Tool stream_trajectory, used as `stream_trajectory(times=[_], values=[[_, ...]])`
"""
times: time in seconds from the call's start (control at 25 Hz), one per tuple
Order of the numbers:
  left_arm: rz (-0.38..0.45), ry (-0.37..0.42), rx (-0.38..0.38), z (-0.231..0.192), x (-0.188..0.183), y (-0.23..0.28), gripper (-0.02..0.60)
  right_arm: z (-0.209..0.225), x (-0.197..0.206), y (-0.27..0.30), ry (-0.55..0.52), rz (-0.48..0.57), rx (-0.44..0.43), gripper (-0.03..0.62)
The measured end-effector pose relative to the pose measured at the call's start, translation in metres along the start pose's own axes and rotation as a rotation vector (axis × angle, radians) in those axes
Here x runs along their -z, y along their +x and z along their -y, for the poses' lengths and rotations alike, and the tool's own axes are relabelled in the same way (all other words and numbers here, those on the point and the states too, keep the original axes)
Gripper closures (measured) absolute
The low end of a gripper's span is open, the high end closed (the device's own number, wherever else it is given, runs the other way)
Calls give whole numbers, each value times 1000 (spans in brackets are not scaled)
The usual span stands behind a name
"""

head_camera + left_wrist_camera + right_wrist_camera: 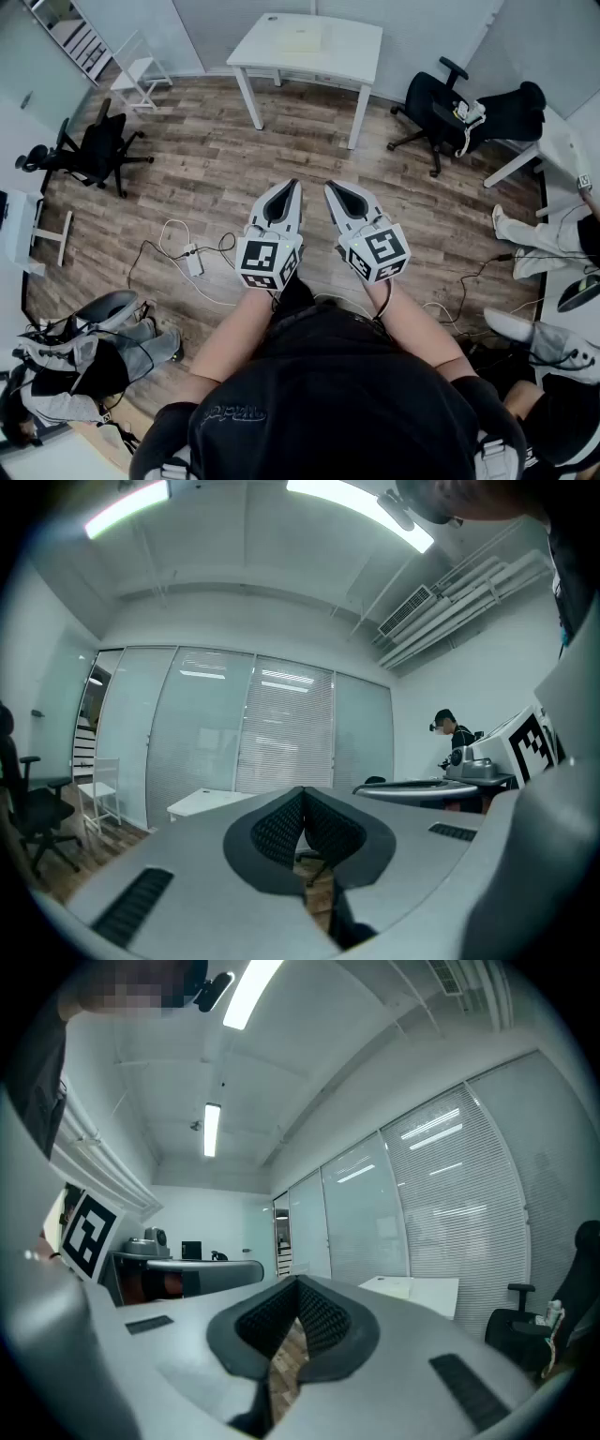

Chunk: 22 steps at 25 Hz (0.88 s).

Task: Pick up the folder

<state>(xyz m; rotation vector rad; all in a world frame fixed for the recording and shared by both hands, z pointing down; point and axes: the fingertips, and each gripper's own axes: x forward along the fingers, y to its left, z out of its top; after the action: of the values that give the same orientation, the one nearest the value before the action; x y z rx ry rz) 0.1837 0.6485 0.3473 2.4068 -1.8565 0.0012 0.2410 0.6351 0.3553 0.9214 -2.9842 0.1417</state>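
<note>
A pale, flat folder (pixel 300 37) lies on a white table (pixel 352 52) at the far side of the room. I hold both grippers level in front of my body, well short of that table. My left gripper (pixel 293 186) is shut with nothing between its jaws, and my right gripper (pixel 329 187) beside it is shut and empty too. In the left gripper view the left gripper's (pixel 304 792) black pads meet, with the white table (pixel 202 802) far behind. The right gripper view shows the right gripper's (pixel 298 1283) pads meeting too, and the table (pixel 422 1288) beyond them.
Wood floor lies between me and the table. A black office chair (pixel 94 150) stands at the left, another (pixel 450 112) at the right. Cables and a power strip (pixel 192 258) lie on the floor. A seated person's legs (pixel 534 239) are at the right, bags (pixel 84 347) lower left.
</note>
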Motion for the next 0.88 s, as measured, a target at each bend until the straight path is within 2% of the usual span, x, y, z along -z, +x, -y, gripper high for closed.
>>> stream_trajectory(times=[0.52, 0.88], values=[[-7, -27, 14, -43, 12, 18, 569, 6, 15, 42, 42, 9, 30, 572], [-2, -55, 47, -118, 1, 72, 569, 33, 10, 127, 19, -20, 77, 572]])
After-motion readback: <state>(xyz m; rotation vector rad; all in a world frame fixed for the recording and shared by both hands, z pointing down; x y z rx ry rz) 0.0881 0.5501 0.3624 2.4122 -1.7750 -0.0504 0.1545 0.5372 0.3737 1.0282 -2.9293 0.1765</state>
